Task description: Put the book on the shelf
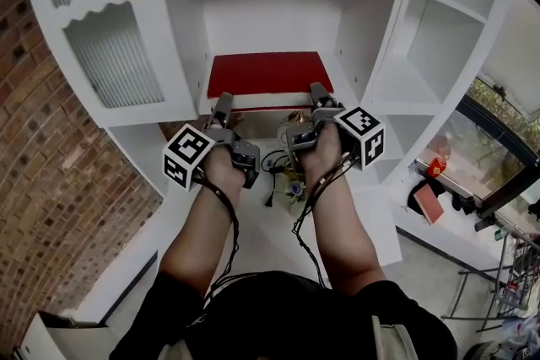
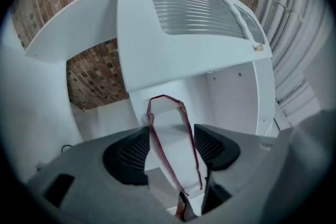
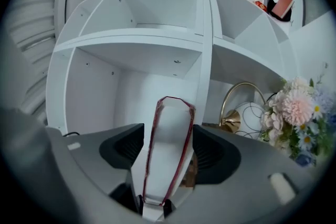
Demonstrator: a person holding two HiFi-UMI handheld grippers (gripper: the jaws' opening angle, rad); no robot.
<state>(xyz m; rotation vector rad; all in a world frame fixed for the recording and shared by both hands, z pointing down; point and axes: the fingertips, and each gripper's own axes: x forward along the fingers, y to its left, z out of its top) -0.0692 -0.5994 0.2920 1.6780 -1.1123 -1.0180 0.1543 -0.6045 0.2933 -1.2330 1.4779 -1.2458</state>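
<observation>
A red-covered book (image 1: 270,73) lies flat in the middle compartment of the white shelf unit (image 1: 371,38), spine side away from me and white page edge toward me. My left gripper (image 1: 222,107) holds its near left corner; in the left gripper view the book (image 2: 173,149) runs edge-on between the jaws, with the pads (image 2: 135,152) against it. My right gripper (image 1: 319,94) is at the near right corner. In the right gripper view the book (image 3: 167,155) stands between the jaws with a thin gap beside the left pad (image 3: 128,147).
A ribbed-glass cabinet door (image 1: 110,55) stands open at the left, beside a brick wall (image 1: 34,147). On the lower ledge stand a bunch of flowers (image 3: 296,107) and a gold wire lamp (image 3: 239,113), with cables under my hands (image 1: 274,164).
</observation>
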